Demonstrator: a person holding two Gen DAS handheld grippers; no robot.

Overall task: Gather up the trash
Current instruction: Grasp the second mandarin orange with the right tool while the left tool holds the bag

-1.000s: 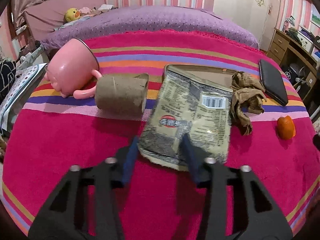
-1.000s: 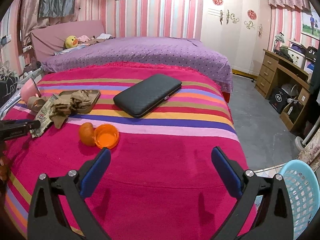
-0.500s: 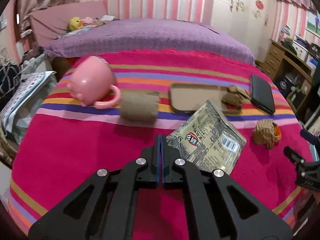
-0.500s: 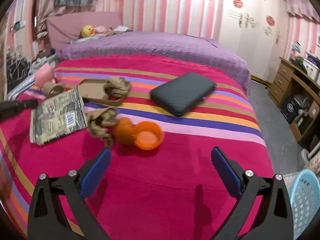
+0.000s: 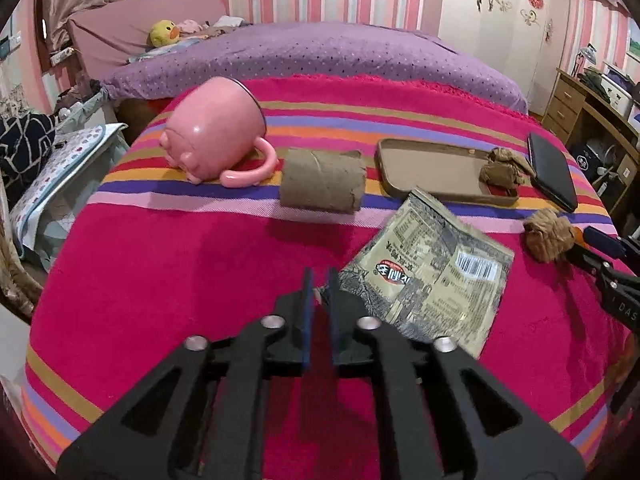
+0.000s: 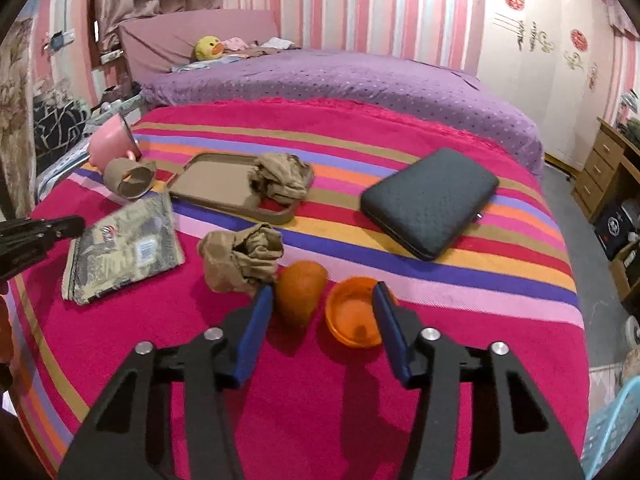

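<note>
A printed snack wrapper (image 5: 428, 280) lies flat on the striped bedspread. My left gripper (image 5: 319, 276) is at its near corner, jaws opening with a narrow gap and the corner's tip between them. My right gripper (image 6: 323, 292) is closing around two orange peel pieces, a rounded one (image 6: 300, 292) and a cup-shaped half (image 6: 354, 316). Both lie between its blue fingers (image 6: 256, 324). A crumpled brown paper wad (image 6: 240, 260) sits just left of the peel. A second wad (image 6: 280, 178) rests on the tan tray (image 6: 216, 184). A cardboard roll (image 5: 322, 180) lies beside the tray.
A pink mug (image 5: 212, 136) lies tipped over at the far left of the bedspread. A black case (image 6: 430, 202) sits at the right. A light blue basket (image 6: 612, 432) stands on the floor at the bed's right corner. A wooden desk (image 5: 580, 108) stands further right.
The left gripper shut on the wrapper's corner, pulled it nearer and to the right, and has now parted slightly. The right gripper moved up to the orange peel and its wide jaws narrowed around it.
</note>
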